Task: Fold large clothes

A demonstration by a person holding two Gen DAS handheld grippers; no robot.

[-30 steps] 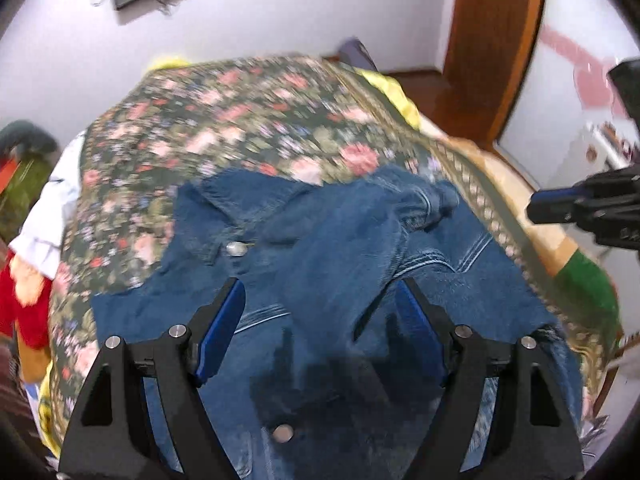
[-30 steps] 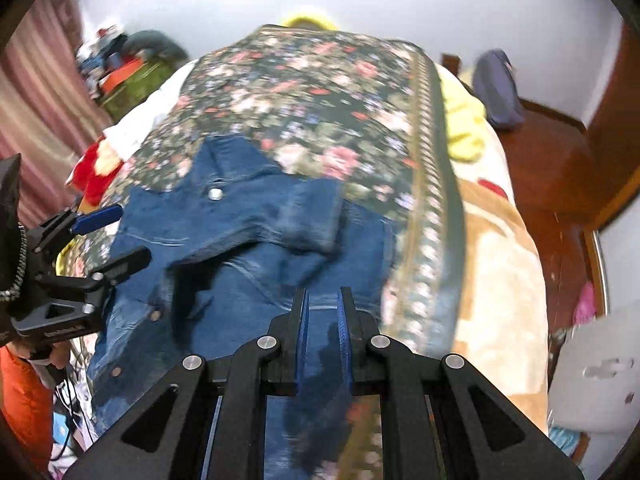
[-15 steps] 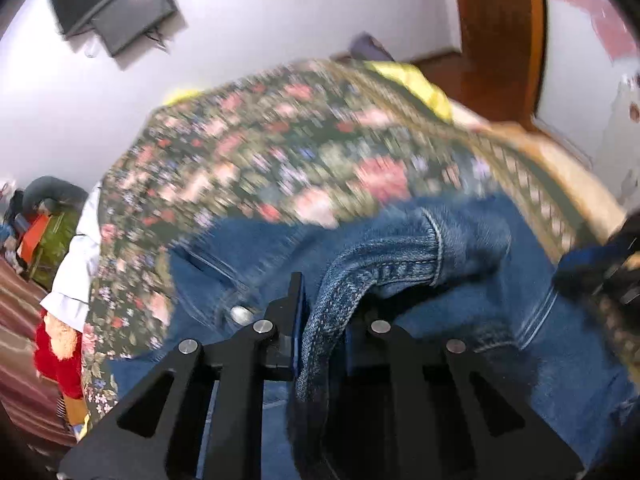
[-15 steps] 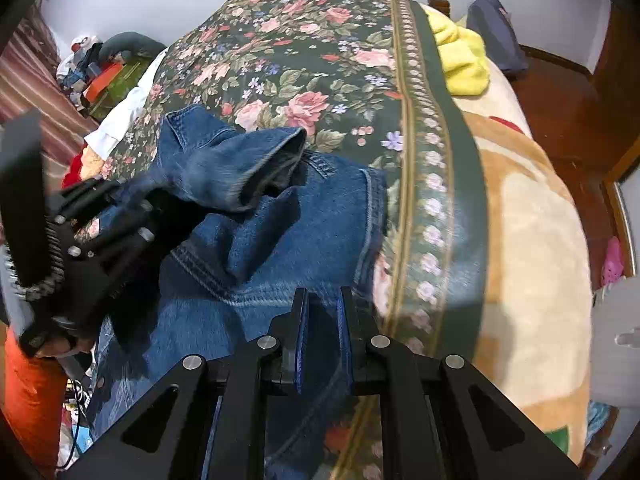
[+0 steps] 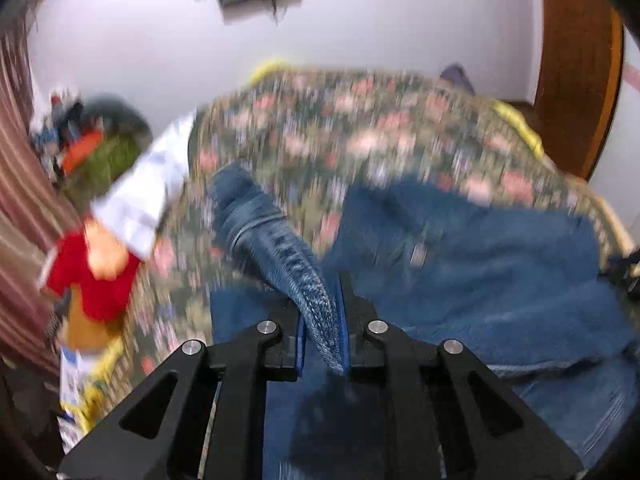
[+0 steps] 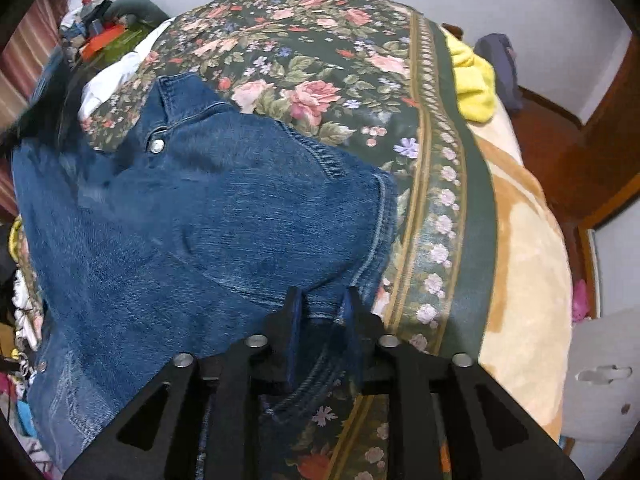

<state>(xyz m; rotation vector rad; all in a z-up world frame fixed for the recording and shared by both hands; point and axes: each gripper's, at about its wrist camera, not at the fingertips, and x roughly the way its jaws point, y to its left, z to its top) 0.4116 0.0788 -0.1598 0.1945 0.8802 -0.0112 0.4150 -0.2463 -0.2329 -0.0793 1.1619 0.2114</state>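
A blue denim jacket lies on a bed under a dark floral blanket. In the left wrist view the jacket body spreads to the right. My left gripper is shut on the jacket's sleeve, which stretches up and to the left over the blanket; this view is blurred by motion. My right gripper is nearly closed, its fingers astride the jacket's lower right edge; I cannot tell whether they pinch the cloth.
A yellow cloth and a beige blanket lie along the bed's right side. White cloth, a red soft toy and a clutter pile sit at the left. A wooden door frame stands at right.
My left gripper closed on the sleeve, lifted it off the jacket body and swung it out to the left. My right gripper moved down onto the jacket's lower right edge.
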